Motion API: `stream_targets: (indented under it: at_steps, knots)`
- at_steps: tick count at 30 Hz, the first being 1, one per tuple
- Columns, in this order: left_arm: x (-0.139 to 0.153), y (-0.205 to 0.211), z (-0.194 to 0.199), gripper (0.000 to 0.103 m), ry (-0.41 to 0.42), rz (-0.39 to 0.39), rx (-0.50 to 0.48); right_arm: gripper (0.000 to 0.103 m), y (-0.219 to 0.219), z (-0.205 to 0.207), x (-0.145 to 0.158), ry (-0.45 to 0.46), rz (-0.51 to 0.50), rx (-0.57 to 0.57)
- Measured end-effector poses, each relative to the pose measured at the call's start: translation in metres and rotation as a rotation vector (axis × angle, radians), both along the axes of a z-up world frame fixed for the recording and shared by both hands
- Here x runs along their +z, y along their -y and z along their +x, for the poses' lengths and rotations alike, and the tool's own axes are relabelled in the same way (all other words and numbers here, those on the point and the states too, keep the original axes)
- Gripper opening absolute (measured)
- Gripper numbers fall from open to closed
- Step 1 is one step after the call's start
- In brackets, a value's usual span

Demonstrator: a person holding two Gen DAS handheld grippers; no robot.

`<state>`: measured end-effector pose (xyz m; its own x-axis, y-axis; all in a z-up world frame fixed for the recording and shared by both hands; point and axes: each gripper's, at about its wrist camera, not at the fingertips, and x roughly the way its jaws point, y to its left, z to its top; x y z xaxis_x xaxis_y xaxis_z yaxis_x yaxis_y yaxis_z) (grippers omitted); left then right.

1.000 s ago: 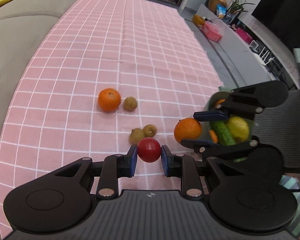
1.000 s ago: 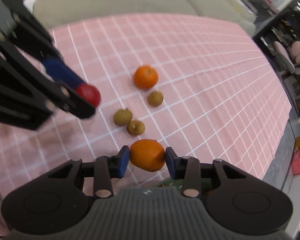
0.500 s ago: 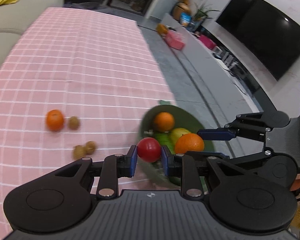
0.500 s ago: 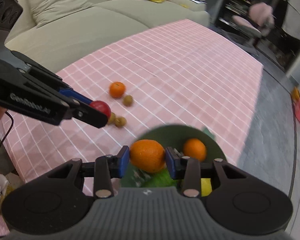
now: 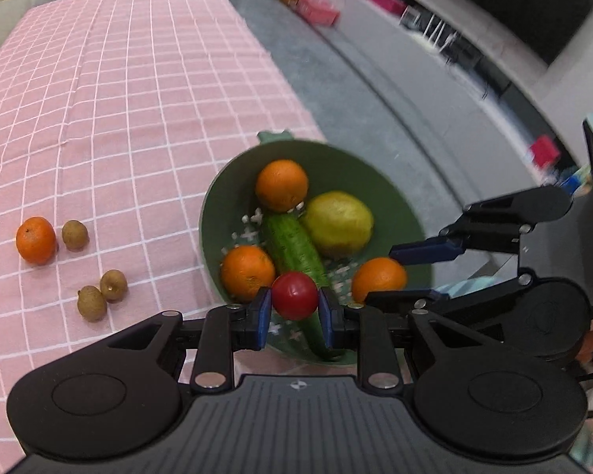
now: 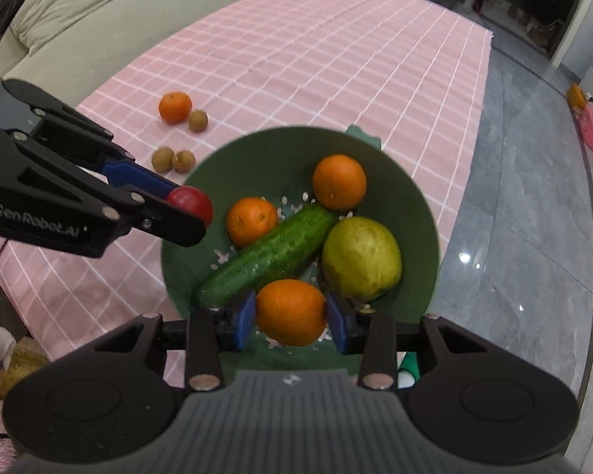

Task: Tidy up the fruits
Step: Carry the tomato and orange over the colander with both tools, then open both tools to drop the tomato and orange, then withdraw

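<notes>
Left gripper point(image 5: 295, 312) clamped on a cherry tomato point(image 5: 295, 295); right gripper point(image 6: 291, 318) clamped on an orange point(image 6: 291, 312). Both over the green bowl point(image 6: 423, 213), directly beneath. If dropped together, likely to bounce off the cucumber point(image 6: 269, 254), roll over the rim, or collide.

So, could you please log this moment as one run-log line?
left gripper: shut on red fruit | right gripper: shut on orange | both over green bowl

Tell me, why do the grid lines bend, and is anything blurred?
Both views: fisheye lenses curve the cloth grid. Left wrist view: the background shelf is smeared, while the tomato stays sharp. Right wrist view: a lamp glints on the floor.
</notes>
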<state>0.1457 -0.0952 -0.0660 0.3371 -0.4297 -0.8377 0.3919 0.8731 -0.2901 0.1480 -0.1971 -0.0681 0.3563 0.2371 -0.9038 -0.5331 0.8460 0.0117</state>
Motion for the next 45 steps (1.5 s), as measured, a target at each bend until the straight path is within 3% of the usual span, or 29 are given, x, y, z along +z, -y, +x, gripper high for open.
stream_targets:
  at_steps: [9, 21, 26, 30, 37, 45]
  knots:
    - [-0.015, 0.018, 0.015, 0.028, -0.035, 0.126, -0.059, 0.036, -0.001, 0.02, -0.036, -0.085, -0.041, 0.05]
    - [-0.021, 0.023, 0.02, 0.029, -0.06, 0.133, -0.078, 0.037, -0.001, 0.025, -0.046, -0.115, -0.049, 0.066]
    - [-0.02, 0.024, 0.017, 0.034, -0.046, 0.136, -0.075, 0.039, 0.0, 0.022, -0.036, -0.095, -0.054, 0.062]
    - [-0.015, 0.019, 0.015, 0.049, -0.046, 0.097, -0.064, 0.048, 0.0, 0.019, -0.025, -0.068, -0.057, 0.054]
    - [0.007, 0.008, 0.006, 0.05, 0.015, 0.053, -0.044, 0.054, -0.007, 0.009, 0.003, 0.009, -0.055, 0.034]
    - [0.04, -0.038, -0.004, 0.051, 0.11, 0.035, 0.085, 0.059, -0.015, -0.005, 0.04, 0.149, 0.041, -0.074]
